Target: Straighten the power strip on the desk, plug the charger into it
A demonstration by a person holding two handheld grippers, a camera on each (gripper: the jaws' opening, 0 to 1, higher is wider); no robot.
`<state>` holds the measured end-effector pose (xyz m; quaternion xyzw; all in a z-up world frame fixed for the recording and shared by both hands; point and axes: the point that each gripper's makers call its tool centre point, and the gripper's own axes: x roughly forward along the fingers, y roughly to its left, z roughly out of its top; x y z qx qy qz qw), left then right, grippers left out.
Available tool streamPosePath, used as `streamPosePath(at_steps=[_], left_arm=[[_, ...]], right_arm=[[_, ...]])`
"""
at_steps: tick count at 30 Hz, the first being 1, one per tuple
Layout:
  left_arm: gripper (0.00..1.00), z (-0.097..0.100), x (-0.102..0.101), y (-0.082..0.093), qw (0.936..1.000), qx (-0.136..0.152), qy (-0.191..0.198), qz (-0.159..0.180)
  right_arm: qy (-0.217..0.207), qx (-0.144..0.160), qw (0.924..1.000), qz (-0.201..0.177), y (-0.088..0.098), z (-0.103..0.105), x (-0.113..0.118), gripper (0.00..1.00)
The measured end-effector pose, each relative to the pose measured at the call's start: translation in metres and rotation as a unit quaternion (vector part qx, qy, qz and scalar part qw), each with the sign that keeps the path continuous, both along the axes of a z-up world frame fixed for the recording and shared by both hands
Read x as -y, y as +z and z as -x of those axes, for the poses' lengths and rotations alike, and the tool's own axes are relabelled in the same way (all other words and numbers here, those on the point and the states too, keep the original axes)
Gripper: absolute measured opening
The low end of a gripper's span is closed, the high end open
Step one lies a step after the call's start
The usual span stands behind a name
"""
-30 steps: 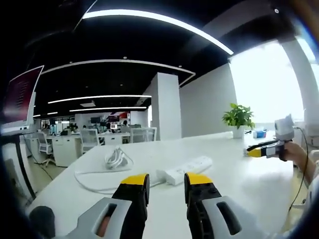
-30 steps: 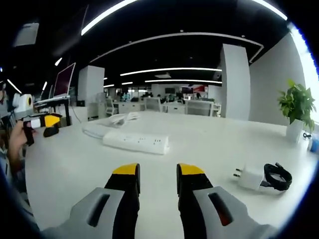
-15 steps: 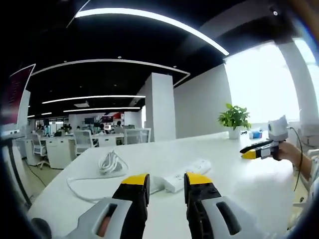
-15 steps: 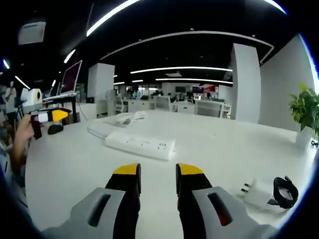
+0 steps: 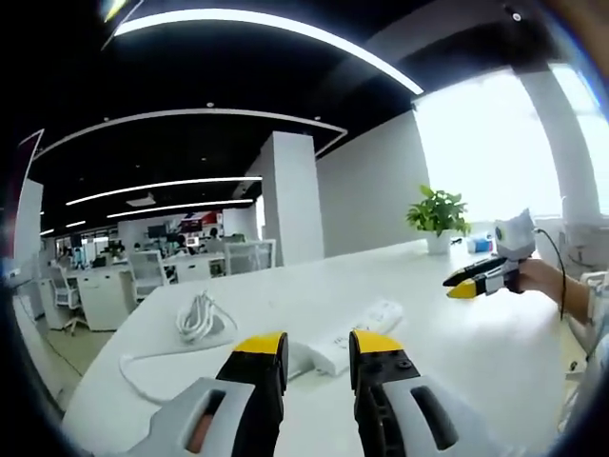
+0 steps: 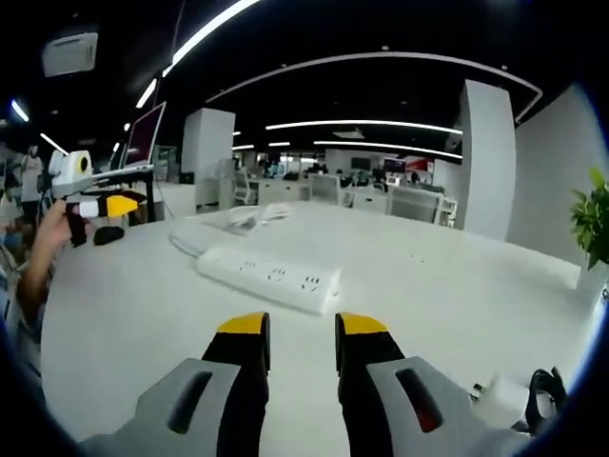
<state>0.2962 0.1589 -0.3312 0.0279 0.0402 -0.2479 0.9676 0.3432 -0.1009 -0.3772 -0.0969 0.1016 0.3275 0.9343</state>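
Both cameras have swung since a second ago, and the strip (image 6: 268,277) now sits closer ahead of my right hand-held gripper (image 6: 299,326), lying flat on the white tabletop (image 6: 133,314), apart from both tools. Its cord (image 5: 198,315) is coiled beyond it. My charger (image 6: 509,398) rests low to the right, untouched. My left hand-held gripper (image 5: 317,343) hovers just short of the strip's end; both grippers are released, jaws parted and empty.

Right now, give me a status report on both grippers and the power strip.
Left gripper and right gripper open, holding nothing. Power strip flat on desk, untouched. Charger unplugged, at right. Nothing blocking.
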Motion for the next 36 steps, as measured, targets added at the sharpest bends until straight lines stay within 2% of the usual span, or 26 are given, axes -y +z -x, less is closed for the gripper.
streamPosePath(at_steps=[8,19,31,34,36], left_arm=[[0.26,-0.012,0.008,-0.008,0.9997,-0.015,-0.016,-0.012],[0.26,-0.029,0.012,-0.014,0.9982,-0.039,-0.021,-0.041],[0.26,-0.044,0.013,-0.025,0.9964,-0.057,-0.024,-0.058],[0.26,-0.048,0.013,-0.029,0.9944,-0.058,-0.029,-0.084],[0.26,-0.052,0.013,-0.03,0.9939,-0.059,-0.03,-0.088]], right_arm=[[0.009,0.005,0.9999,0.005,0.006,-0.011,0.001,0.26],[0.018,-0.011,0.9998,0.005,0.002,-0.03,0.0,0.25],[0.034,-0.026,0.9986,0.032,-0.012,-0.046,-0.01,0.23],[0.041,-0.031,0.9977,0.043,-0.018,-0.05,-0.013,0.23],[0.044,-0.037,0.9973,0.046,-0.023,-0.055,-0.013,0.23]])
